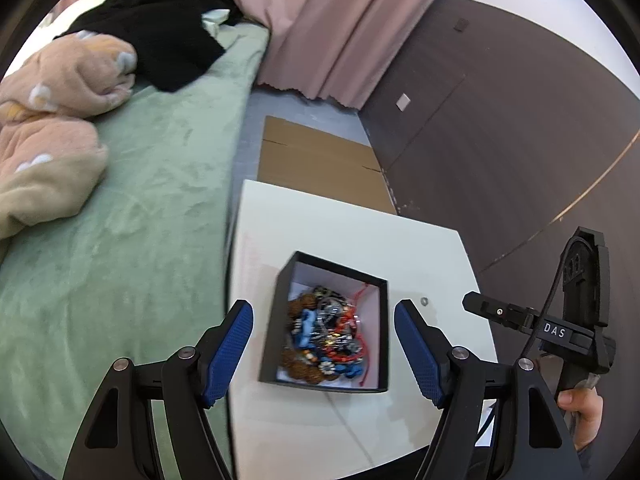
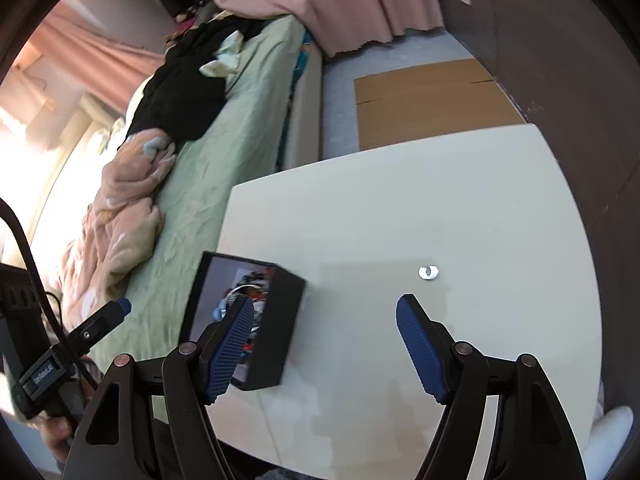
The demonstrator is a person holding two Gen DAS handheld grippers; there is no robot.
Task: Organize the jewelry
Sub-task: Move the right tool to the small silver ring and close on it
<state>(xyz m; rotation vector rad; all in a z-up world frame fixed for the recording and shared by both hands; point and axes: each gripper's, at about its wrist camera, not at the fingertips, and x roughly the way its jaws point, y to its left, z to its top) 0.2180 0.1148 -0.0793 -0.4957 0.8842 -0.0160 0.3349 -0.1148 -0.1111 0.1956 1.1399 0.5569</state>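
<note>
A black open box (image 1: 276, 320) with a white lining sits on the white table (image 1: 340, 224). It holds a tangle of jewelry (image 1: 326, 336): beads, red cords, blue and silver pieces. My left gripper (image 1: 324, 354) is open and empty, its jaws either side of the box above it. A small silver ring (image 2: 428, 272) lies alone on the table right of the box; it also shows in the left wrist view (image 1: 424, 301). My right gripper (image 2: 326, 348) is open and empty, hovering between the box (image 2: 280, 320) and the ring. The other gripper (image 1: 520, 316) shows at the right edge.
A bed with a green sheet (image 1: 140, 200) borders the table's left side, with a pink blanket (image 1: 48, 128) and black clothes (image 1: 160, 32) on it. Flat cardboard (image 1: 320, 160) lies on the floor beyond the table. A dark wall panel (image 1: 500, 120) and a pink curtain (image 1: 328, 20) stand behind.
</note>
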